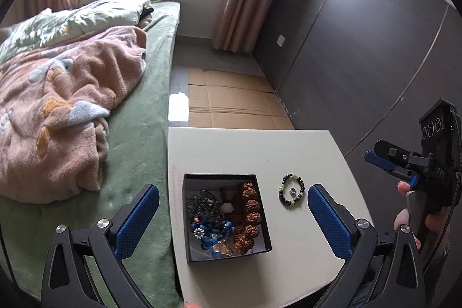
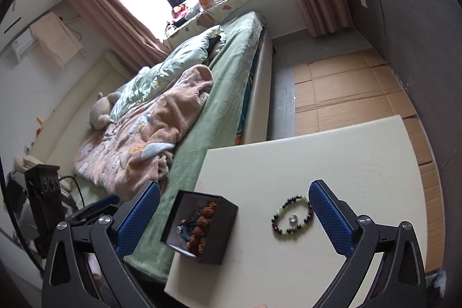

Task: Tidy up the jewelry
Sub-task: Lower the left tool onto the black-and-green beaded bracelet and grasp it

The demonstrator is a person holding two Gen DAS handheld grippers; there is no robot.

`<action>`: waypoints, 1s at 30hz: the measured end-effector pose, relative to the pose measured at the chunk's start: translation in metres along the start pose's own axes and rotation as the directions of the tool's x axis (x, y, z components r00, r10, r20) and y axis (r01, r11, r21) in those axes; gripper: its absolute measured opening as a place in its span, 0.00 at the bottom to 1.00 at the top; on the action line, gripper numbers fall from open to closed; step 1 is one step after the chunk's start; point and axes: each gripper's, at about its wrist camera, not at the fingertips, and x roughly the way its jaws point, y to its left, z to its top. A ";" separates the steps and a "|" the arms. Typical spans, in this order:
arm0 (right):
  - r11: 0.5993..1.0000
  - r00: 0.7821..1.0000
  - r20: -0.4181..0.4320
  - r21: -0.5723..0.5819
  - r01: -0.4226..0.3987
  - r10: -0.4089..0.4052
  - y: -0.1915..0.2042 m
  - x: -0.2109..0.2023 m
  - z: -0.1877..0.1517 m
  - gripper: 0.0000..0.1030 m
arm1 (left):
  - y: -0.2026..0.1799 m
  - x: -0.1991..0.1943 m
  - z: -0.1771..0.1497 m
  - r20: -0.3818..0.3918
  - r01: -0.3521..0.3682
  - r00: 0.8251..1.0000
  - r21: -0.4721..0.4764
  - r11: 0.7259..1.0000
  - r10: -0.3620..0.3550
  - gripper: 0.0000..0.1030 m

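Fingers spread; "DAS" on right gripper.

We see a cream-white flat bench, a black square cardboard box, a bracelet of black, pale-green and dark-red beads, and a plain green bed sheet under a pink fleece blanket patterned pale blue and mustard.

- The small silver piece inside the bead bracelet is too small to identify.
- The box's near wall hides most of its contents in the right wrist view.
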 end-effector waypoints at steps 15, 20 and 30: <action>0.955 0.983 -0.072 0.234 0.184 -0.171 -0.088 -0.001 -0.025 1.00 | -0.089 0.093 0.018 -0.203 0.008 0.979 0.112 0.994 0.016 0.78; 0.952 0.980 -0.054 0.233 0.197 -0.190 -0.099 -0.016 -0.021 0.98 | -0.112 0.135 0.014 -0.293 0.008 0.955 0.186 0.983 0.048 0.55; 0.920 0.959 -0.050 0.274 0.282 -0.279 -0.135 -0.037 -0.016 0.83 | -0.119 0.191 -0.004 -0.393 -0.040 0.909 0.243 0.969 0.136 0.22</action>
